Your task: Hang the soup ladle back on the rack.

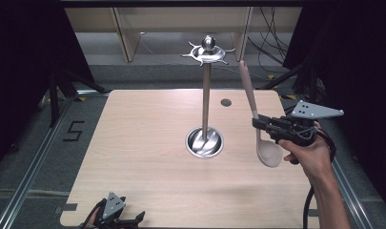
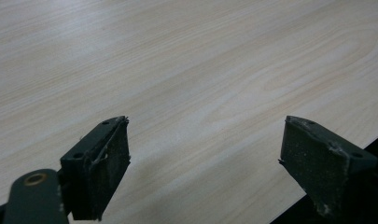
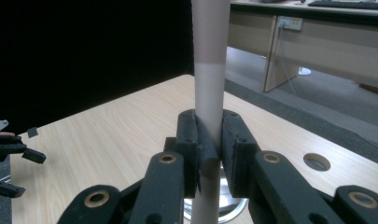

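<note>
My right gripper (image 1: 261,123) has its jaws clenched on the handle of the spoon (image 1: 269,151), which hangs above the surface (image 1: 143,143), to the right of the metal stand (image 1: 206,95). My left gripper (image 1: 115,215) rests at the near edge, jaws released and holding nothing.

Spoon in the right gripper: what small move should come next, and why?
Probably lift the spoon a little higher and carry it toward the hooks topping the stand. The right gripper clamps its handle upright, bowl down, clear of the table, with the handle tip about level with the hooks.
</note>
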Available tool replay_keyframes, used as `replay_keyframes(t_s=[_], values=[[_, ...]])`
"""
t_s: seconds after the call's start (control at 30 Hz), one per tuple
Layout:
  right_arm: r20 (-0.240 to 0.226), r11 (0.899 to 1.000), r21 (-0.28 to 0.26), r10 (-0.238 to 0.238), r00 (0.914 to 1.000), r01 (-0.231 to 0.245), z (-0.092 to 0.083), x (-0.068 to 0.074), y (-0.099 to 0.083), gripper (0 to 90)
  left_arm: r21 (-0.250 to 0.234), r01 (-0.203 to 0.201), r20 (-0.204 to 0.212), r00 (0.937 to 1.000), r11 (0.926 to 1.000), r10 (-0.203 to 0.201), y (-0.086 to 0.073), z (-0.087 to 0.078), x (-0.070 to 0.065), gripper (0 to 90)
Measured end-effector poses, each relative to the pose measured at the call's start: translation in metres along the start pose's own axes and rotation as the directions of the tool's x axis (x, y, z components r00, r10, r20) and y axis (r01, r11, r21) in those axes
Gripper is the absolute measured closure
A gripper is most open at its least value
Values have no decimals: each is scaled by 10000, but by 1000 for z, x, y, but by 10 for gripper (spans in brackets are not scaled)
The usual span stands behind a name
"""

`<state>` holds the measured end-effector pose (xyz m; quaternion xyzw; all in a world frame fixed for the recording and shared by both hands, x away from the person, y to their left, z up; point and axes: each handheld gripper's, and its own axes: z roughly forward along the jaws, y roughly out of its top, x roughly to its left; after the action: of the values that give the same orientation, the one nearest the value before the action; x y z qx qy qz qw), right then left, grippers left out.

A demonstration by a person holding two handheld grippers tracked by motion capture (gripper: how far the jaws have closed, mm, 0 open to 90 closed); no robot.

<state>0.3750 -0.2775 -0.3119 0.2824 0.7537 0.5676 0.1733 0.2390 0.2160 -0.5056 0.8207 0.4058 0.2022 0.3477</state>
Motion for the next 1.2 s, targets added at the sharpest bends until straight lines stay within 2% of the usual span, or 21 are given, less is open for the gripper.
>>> replay_keyframes(t_s=[0.13,0.17,0.2,0.23,0.3,0.4,0.57,0.63,0.8,0.87,0.9,0.93,1.0,1.03,1.07,1.1,1.13,1.17,1.2], values=[[-130,9999,24,-129,9998,129,5,2,5,791,-7,-68,-2,10000,10000,68,0,0,0,149],[-69,9998,41,-209,9998,209,6,2,7,790,-85,176,77,9998,9998,-175,0,0,-2,149],[-133,9999,57,-111,9999,112,7,4,7,791,197,50,154,9999,9998,-54,0,-2,-1,149],[-94,9999,77,-140,9999,141,8,4,8,790,227,153,132,9998,9996,-156,0,-3,-1,149],[-135,9996,39,-288,9995,289,11,4,9,791,138,20,87,10000,9999,-22,0,-2,0,149],[-101,9997,176,-176,9998,178,13,4,10,791,143,203,142,9997,9997,-205,-1,-2,-2,149],[-115,9996,200,-217,9997,219,15,4,11,790,153,63,143,9999,9999,-65,0,-2,-1,149],[-148,9997,209,-135,9998,138,16,4,11,791,196,69,151,9999,9998,-71,0,-2,-1,149],[-205,9993,237,-298,9993,303,19,3,11,790,198,97,145,9998,9998,-100,0,-2,-1,149],[-111,9994,271,-214,9997,217,19,3,11,790,190,62,147,9999,9998,-64,0,-2,-1,149],[-233,9995,284,-148,9996,154,20,3,10,790,184,65,148,9999,9998,-68,0,-2,-1,149],[-206,9993,312,-192,9996,198,20,3,10,790,157,173,152,9997,9997,-175,-1,-2,-2,149],[-208,9994,285,-208,9996,214,20,3,10,790,149,15,147,9999,9999,-17,0,-2,0,149],[-168,9989,309,-354,9992,359,20,2,11,790,189,30,117,9999,9998,-32,0,-2,0,149],[-183,9991,324,-255,9995,261,21,3,11,790,-51,344,47,9994,9994,-344,-1,0,-3,149],[-143,9987,297,-403,9991,407,21,2,11,790,109,-61,111,9999,9999,60,0,-1,0,149],[-205,9991,342,-248,9995,255,22,3,11,790,176,58,106,9999,9998,-59,0,-2,-1,149],[-139,9986,445,-267,9995,273,22,3,11,790,134,678,62,9977,9976,-678,-1,-1,-5,149],[-133,9984,450,-343,9993,349,23,2,12,790,88,690,117,9975,9976,-691,-1,-1,-5,149]])
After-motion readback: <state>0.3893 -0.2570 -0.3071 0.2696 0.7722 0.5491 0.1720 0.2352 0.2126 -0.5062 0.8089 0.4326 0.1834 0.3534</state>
